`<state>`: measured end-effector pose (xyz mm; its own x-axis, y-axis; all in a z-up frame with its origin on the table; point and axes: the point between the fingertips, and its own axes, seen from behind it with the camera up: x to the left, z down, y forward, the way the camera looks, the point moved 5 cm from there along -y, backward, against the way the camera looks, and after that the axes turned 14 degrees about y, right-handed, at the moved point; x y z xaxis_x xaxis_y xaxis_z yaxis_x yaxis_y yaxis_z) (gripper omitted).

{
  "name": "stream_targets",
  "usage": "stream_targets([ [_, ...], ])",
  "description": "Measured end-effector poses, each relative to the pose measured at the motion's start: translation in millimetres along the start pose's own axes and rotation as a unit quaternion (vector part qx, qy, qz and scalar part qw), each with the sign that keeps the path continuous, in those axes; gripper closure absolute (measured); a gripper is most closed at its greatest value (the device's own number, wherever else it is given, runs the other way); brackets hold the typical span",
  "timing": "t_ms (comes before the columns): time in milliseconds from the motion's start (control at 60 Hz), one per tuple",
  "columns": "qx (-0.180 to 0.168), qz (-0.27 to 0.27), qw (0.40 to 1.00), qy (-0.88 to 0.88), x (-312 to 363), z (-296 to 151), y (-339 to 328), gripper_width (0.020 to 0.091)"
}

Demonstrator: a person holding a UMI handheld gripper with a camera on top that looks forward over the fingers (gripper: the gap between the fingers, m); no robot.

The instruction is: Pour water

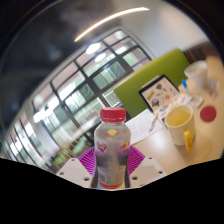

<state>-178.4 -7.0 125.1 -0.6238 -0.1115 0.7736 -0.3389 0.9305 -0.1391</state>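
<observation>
Red-capped, the bottle (112, 150) sits clamped between my purple pads (88, 160), tilted, short of the yellow mug (180, 125) on the table (205, 140). With the cap on, tipping pours nothing; a loose grip could drop it.

I can read no text: the bottle (111, 150) label shows only blurred print, and the framed sign (161, 93) on the table is illegible.

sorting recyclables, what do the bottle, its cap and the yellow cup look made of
Bottle: clear plastic, apparently; see-through wall, printed label. Cap: red opaque plastic, probably. Yellow cup: glossy, ceramic or hard plastic; can't tell which.
</observation>
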Motion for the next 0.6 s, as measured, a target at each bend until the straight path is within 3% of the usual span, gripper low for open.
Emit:
stream_targets([
  [100,-0.010,-0.061,0.971,0.233,-25.1,-49.1,22.4,0.0742],
  [250,-0.026,-0.128,0.838,0.529,-51.2,-92.1,28.3,0.0744],
  [317,-0.028,-0.152,0.792,0.590,-62.0,-99.3,28.1,0.0743],
  [333,-0.037,-0.143,0.779,0.609,-39.8,-93.2,14.3,0.0743],
  [467,-0.061,-0.152,0.718,0.676,-63.0,-104.0,13.1,0.0744],
  [600,-0.062,-0.171,0.698,0.692,-54.3,-116.0,9.7,0.0743],
])
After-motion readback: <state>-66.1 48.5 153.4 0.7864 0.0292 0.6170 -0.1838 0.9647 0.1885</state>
